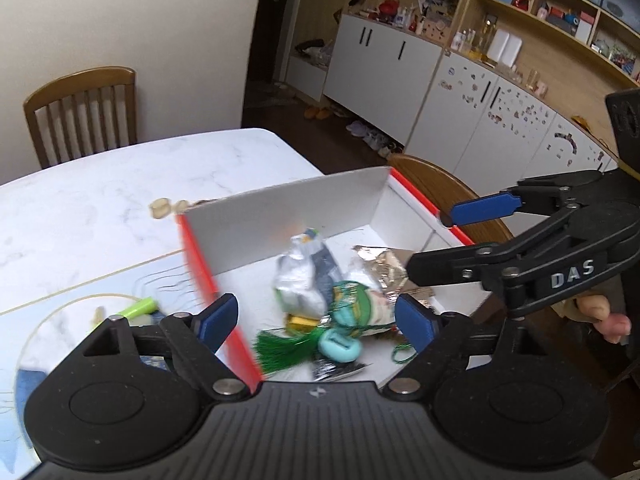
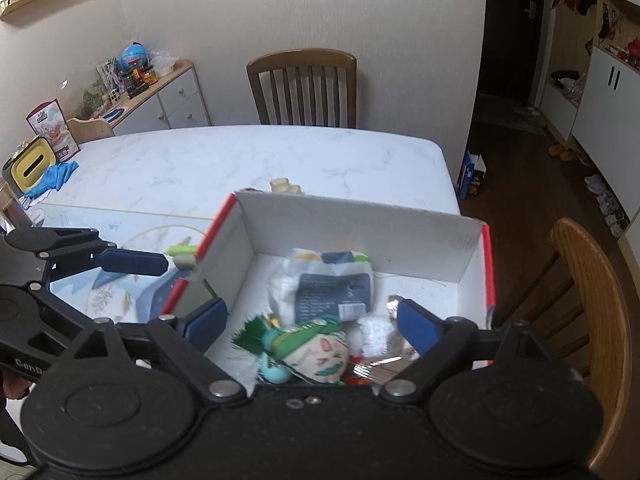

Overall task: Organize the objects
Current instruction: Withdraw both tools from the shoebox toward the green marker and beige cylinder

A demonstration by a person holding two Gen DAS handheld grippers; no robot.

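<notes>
Left wrist view looks down into a white box (image 1: pixel 288 216) with red outer edges, standing on the marble worktop (image 1: pixel 100 200) near its right-hand edge. Inside lie a white and blue packet (image 1: pixel 300 280), a crumpled foil wrapper (image 1: pixel 380 268), a round green and cream pouch (image 1: pixel 360 304) with a green tassel (image 1: pixel 280 344), and a small teal clip (image 1: pixel 338 346). The left hand-held gripper (image 1: pixel 316 320) hangs above the box with its blue pads spread wide and nothing between them; one pad sits over the red left wall, the other over the contents. The right hand-held gripper (image 1: pixel 424 252) reaches in from the right, also spread and empty, marked "DAS" on its side; a person's fingers (image 1: pixel 608 316) show behind it. Right wrist view shows the same box (image 2: pixel 360 224) from the near side, with the packet (image 2: pixel 332 288) toward the back wall and the pouch (image 2: pixel 320 352) close to the camera. Left of the box, a lime green tube (image 2: pixel 182 249) lies on a pale mat (image 2: pixel 120 280). Beyond the box the worktop is bare as far as a wooden chair (image 2: pixel 302 88), apart from small cream pieces (image 2: pixel 285 186) just behind the back wall. Another chair (image 2: pixel 584 304) stands off the right edge. Lettering on the other gripper's arm reads "GenR", cut off.
</notes>
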